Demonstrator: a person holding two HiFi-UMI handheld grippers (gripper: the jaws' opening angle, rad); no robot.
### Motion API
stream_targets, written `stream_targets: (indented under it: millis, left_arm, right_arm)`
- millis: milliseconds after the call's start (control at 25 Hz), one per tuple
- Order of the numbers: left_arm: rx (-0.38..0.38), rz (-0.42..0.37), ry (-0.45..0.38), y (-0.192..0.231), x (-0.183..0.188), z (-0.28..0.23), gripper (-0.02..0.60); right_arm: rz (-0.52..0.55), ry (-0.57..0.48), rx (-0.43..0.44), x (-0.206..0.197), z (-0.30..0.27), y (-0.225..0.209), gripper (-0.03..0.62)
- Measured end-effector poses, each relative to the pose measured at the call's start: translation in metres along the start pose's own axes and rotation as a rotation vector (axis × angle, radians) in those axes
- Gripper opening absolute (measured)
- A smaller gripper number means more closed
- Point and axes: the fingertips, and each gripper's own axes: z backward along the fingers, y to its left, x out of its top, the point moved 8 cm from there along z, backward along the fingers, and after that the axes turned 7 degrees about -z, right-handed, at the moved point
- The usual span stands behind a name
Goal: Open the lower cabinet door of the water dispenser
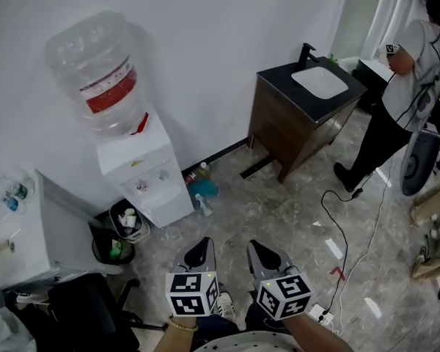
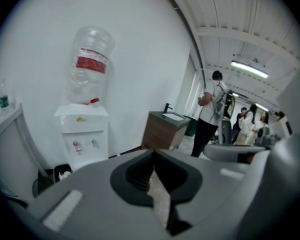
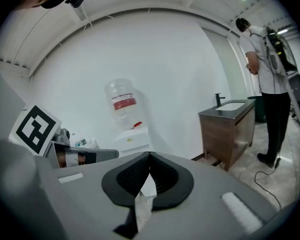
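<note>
The white water dispenser [image 1: 143, 174] stands against the wall with an upturned clear bottle [image 1: 99, 72] on top. Its lower cabinet door [image 1: 169, 205] looks closed. Both grippers hang low in the head view, well short of the dispenser and over the floor. My left gripper [image 1: 198, 252] is shut with nothing in it, and so is my right gripper [image 1: 266, 255]. In the left gripper view the dispenser [image 2: 83, 134] is far off beyond the closed tips of the left gripper [image 2: 153, 154]. The right gripper view shows the dispenser [image 3: 132, 138] above the touching tips of the right gripper [image 3: 149, 156].
A black bin [image 1: 122, 229] with rubbish sits left of the dispenser. Spray bottles [image 1: 199, 188] lie on the floor to its right. A dark wooden vanity with a sink [image 1: 308, 101] stands further right, and a person [image 1: 400, 86] beyond it. A white table [image 1: 18, 233] is at left. A cable [image 1: 343, 233] crosses the floor.
</note>
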Motion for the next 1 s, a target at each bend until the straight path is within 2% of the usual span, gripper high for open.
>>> stream_targets:
  millis: [160, 520, 720, 880, 920, 1000]
  left_arm:
    - [0.097, 0.051, 0.020, 0.048, -0.008, 0.001, 0.008]
    - [0.256, 0.173, 0.070, 0.120, -0.028, -0.017, 0.008]
    - [0.324, 0.248, 0.081, 0.159, -0.039, -0.053, 0.008]
    - [0.393, 0.256, 0.105, 0.188, -0.054, -0.092, 0.008]
    - [0.410, 0.260, 0.112, 0.194, -0.061, -0.102, 0.008]
    - [0.431, 0.283, 0.131, 0.205, -0.080, -0.121, 0.008]
  right_arm:
    - [0.039, 0.065, 0.088, 0.001, -0.048, 0.027, -0.002]
    - [0.103, 0.208, 0.202, -0.004, -0.141, 0.052, -0.002]
    - [0.156, 0.271, 0.234, -0.011, -0.211, 0.049, -0.002]
    - [0.184, 0.330, 0.268, -0.028, -0.275, 0.042, 0.004]
    - [0.187, 0.352, 0.282, -0.035, -0.291, 0.039, 0.033]
    - [0.205, 0.391, 0.301, -0.053, -0.321, 0.033, 0.048]
